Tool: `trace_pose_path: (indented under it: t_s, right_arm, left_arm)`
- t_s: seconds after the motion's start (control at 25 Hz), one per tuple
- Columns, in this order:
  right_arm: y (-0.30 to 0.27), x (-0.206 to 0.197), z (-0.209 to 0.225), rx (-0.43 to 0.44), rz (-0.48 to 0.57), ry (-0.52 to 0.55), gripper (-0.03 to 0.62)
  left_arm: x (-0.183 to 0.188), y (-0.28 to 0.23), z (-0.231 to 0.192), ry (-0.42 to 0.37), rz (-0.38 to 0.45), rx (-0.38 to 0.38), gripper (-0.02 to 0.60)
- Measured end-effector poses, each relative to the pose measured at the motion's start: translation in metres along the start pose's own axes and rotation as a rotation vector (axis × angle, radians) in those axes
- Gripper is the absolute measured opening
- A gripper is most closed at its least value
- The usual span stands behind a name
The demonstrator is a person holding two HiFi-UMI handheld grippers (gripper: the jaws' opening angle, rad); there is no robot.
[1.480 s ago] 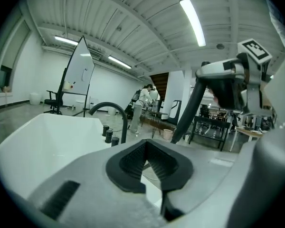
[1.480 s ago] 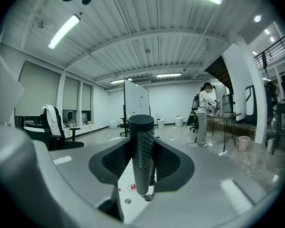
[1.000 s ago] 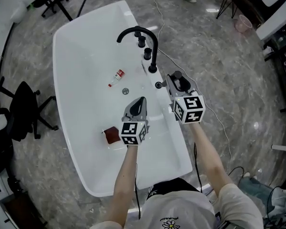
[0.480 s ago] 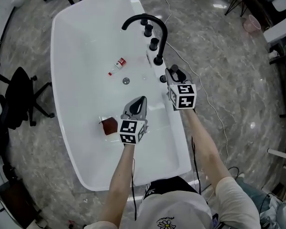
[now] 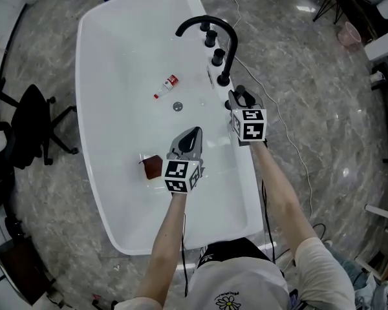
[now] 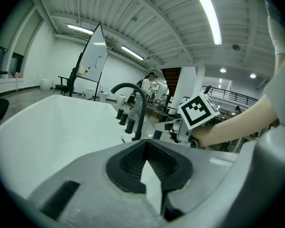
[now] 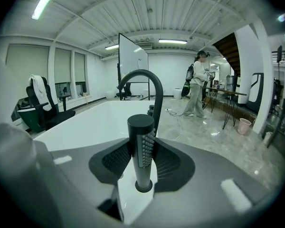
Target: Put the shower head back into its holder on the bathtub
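Observation:
The black stick-shaped shower head stands upright between the jaws of my right gripper, which is shut on it. Its lower end sits in a black ring holder on the white bathtub rim. In the head view the right gripper is at the rim just below the foot of the black arched faucet. My left gripper hovers over the tub's inside, shut and empty. The left gripper view shows the right gripper's marker cube beside the faucet.
Inside the white bathtub lie a small red-capped bottle, a drain and a brown object. Two black knobs stand by the faucet. A black office chair is left of the tub and a cable runs across the floor.
My right gripper has come down with the shower head onto the rim by the faucet foot, covering the holder ring. The left gripper has sunk a little over the tub.

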State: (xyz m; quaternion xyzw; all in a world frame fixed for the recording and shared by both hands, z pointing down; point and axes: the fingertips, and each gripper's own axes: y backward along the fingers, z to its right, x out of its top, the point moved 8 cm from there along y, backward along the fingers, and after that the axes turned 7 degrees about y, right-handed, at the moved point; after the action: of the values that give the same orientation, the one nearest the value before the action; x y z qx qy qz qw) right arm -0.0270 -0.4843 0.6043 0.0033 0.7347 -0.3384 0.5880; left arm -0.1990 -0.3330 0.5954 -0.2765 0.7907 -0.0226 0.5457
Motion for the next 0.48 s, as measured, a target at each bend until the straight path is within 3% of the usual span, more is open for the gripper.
trace_pose_path:
  t_s: [0.16, 0.36, 0.48]
  right_arm:
    - [0.01, 0.004, 0.001, 0.021, -0.047, -0.04, 0.135]
    - [0.056, 0.036, 0.005, 0.015, 0.075, -0.117, 0.129]
    - [0.096, 0.056, 0.001, 0.031, 0.141, -0.132, 0.088]
  left_arm:
    - [0.007, 0.005, 0.005, 0.023, 0.03, 0.003, 0.0]
    - [0.029, 0.017, 0.019, 0.025, 0.1, -0.002, 0.0]
    - [0.045, 0.032, 0.035, 0.036, 0.163, -0.002, 0.0]
